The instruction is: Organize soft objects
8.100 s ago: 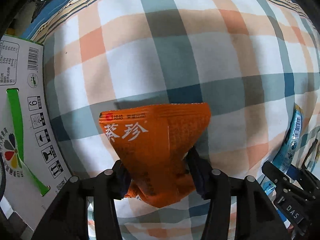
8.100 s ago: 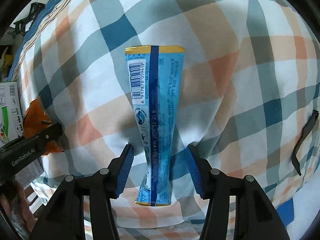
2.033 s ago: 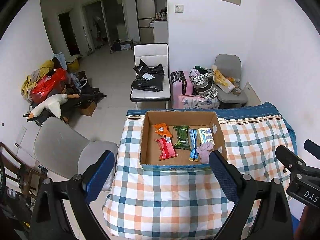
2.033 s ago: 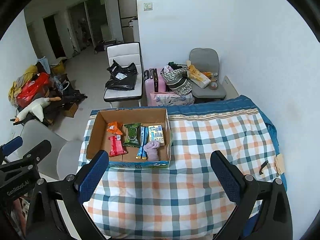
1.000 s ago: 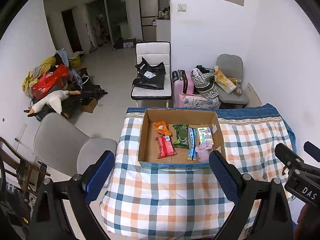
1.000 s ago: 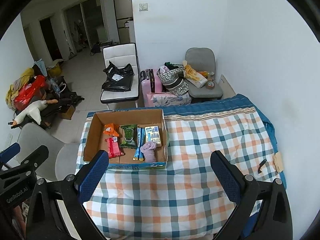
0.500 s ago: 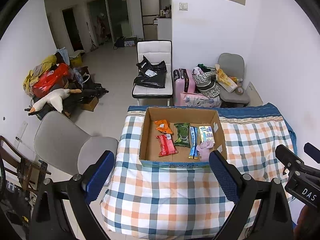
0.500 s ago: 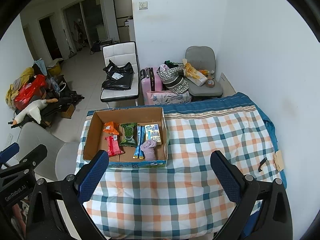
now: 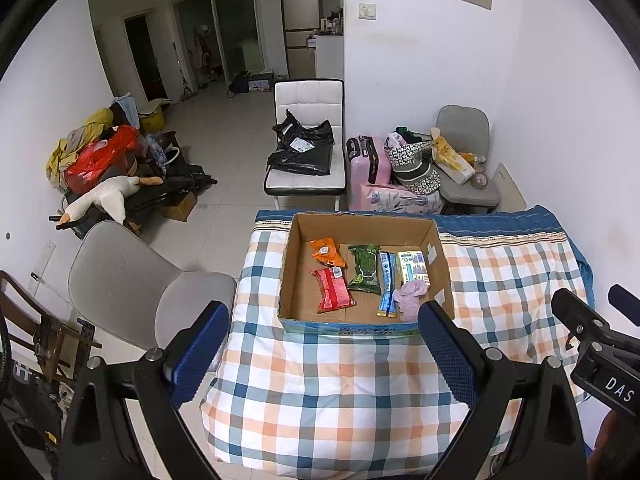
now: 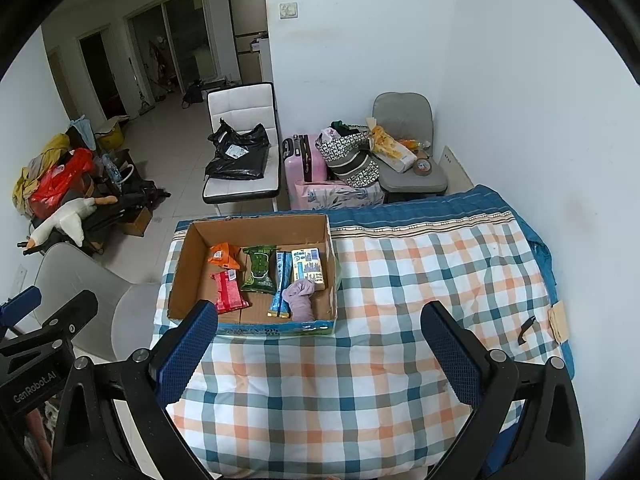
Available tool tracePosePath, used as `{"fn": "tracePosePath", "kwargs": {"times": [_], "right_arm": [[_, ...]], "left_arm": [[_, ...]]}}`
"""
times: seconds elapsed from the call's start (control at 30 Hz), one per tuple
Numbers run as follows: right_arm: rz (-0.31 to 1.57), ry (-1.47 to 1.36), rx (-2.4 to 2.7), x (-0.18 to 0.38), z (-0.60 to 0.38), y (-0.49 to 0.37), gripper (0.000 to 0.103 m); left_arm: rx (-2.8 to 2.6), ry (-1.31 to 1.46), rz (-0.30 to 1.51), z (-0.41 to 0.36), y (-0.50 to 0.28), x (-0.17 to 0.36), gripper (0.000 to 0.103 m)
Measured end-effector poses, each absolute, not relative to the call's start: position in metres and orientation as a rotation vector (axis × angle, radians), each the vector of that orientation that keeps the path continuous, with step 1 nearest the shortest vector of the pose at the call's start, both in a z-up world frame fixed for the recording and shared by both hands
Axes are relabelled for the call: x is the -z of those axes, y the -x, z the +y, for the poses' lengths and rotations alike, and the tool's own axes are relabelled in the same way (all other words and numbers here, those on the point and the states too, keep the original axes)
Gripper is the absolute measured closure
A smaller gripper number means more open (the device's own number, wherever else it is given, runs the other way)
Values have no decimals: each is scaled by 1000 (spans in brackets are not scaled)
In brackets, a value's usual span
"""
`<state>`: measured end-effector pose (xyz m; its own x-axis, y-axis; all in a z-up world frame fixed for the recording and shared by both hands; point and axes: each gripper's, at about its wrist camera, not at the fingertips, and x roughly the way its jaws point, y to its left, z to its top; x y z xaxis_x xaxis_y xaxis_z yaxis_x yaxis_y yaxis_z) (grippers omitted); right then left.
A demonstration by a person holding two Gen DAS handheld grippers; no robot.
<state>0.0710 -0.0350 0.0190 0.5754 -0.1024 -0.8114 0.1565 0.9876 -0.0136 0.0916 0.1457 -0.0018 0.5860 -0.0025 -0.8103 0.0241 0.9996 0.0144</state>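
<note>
A cardboard box (image 9: 442, 264) (image 10: 184, 270) stands on the checked bedcover (image 9: 340, 392) (image 10: 400, 280). Inside lie an orange packet (image 9: 326, 251) (image 10: 222, 255), a red packet (image 9: 332, 290) (image 10: 228, 292), a green packet (image 9: 365, 268) (image 10: 259, 269), a blue stick packet (image 9: 386, 284) (image 10: 281, 288), a tissue pack (image 9: 412, 266) (image 10: 307, 264) and a lilac cloth (image 9: 410, 300) (image 10: 300, 298). My left gripper (image 9: 324, 350) and right gripper (image 10: 320, 350) are both wide open and empty, held high above the bed, well back from the box.
A grey chair (image 9: 132, 284) stands left of the bed. A white chair with a black bag (image 9: 306, 152), a pink suitcase (image 9: 366, 168) and a loaded grey chair (image 9: 464, 168) stand behind it. Clutter (image 9: 100, 168) sits by the left wall. A small black item (image 10: 526, 330) lies near the bed's right edge.
8 s ago the left gripper held the orange packet and the right straddled the blue one; both packets now lie in the box. Over the last second, only slight drift.
</note>
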Motion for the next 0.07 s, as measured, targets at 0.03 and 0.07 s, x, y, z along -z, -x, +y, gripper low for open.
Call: {"fn": "tracePosePath", "kwargs": {"times": [0.03,0.07], "right_arm": [[946,-62,152,-19,-35,-72,0],[945,-63,152,-19,-35,-72,0]], "left_arm": [[15,-24,943,146,-91,2,6],[16,-23,942,146,-91,2,6]]}}
